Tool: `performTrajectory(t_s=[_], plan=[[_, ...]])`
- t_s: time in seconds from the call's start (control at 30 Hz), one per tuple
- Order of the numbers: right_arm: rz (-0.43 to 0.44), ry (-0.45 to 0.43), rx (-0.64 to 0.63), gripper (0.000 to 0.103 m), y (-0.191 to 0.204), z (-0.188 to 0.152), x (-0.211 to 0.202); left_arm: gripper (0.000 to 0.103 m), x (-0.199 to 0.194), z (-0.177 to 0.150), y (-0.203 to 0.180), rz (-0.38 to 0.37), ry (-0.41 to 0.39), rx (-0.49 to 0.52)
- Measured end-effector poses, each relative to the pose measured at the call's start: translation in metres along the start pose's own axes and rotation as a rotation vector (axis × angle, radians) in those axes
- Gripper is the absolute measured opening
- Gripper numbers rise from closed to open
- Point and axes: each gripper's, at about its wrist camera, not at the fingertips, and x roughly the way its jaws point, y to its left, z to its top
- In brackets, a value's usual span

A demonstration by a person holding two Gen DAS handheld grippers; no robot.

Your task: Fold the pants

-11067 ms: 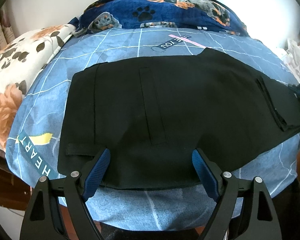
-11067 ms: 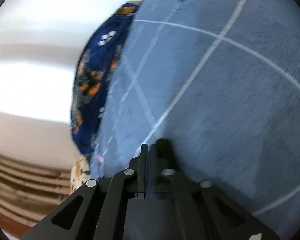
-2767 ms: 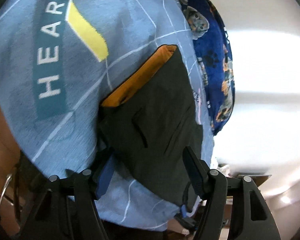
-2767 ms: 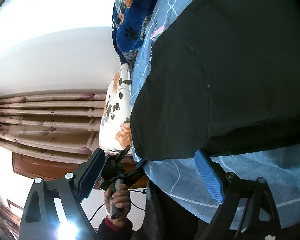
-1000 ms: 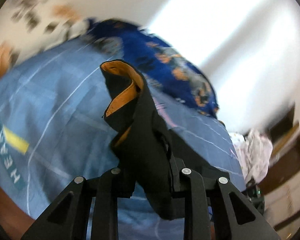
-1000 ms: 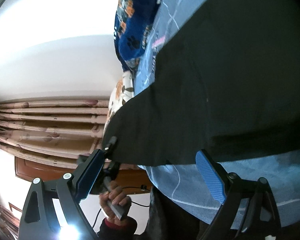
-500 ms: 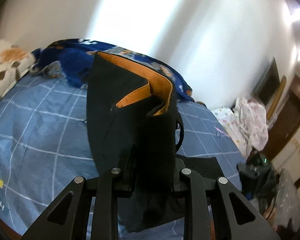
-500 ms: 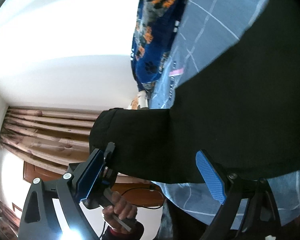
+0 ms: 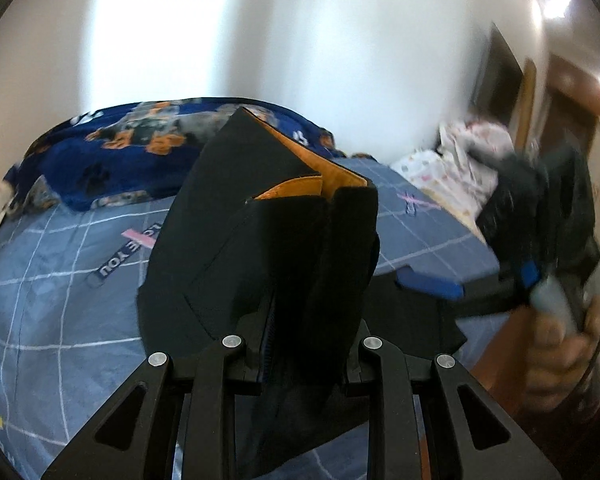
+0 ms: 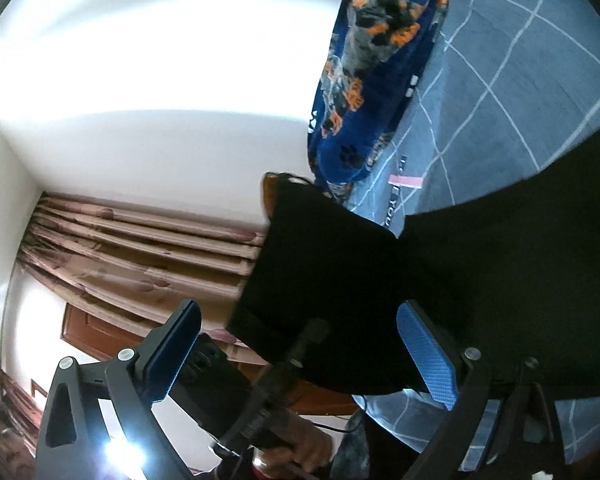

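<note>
Left gripper (image 9: 300,336) pinches black pants (image 9: 260,248), waistband end lifted upright over blue bedsheet (image 9: 52,280); remainder lies flat rightward. Right gripper (image 10: 300,352) spread wide, jaws just opening, empty, beside flat part.

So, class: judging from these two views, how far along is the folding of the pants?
Partly done. The black pants are already doubled into a narrower bundle, orange lining showing. In hand: the left hand-held gripper is clamped on one end, lifting it above the blue bedsheet. The right hand-held gripper is open, jaws just widened, holding nothing. Left: lay the lifted end over the part lying on the bed and flatten.
</note>
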Motion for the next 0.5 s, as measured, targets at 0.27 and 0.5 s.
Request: performTrajectory(t_s=[0.27,0.5], plan=[[0.0,0.07,0.115,0.099,-0.029,0.028,0.001,0.025,0.038,-0.02,-0.044,0.012,0.052,0.156],[0.016,0.123,0.248,0.1,-0.075,0.032,0.008,0.025,0.062,-0.042,-0.073,0.029,0.106,0.282]])
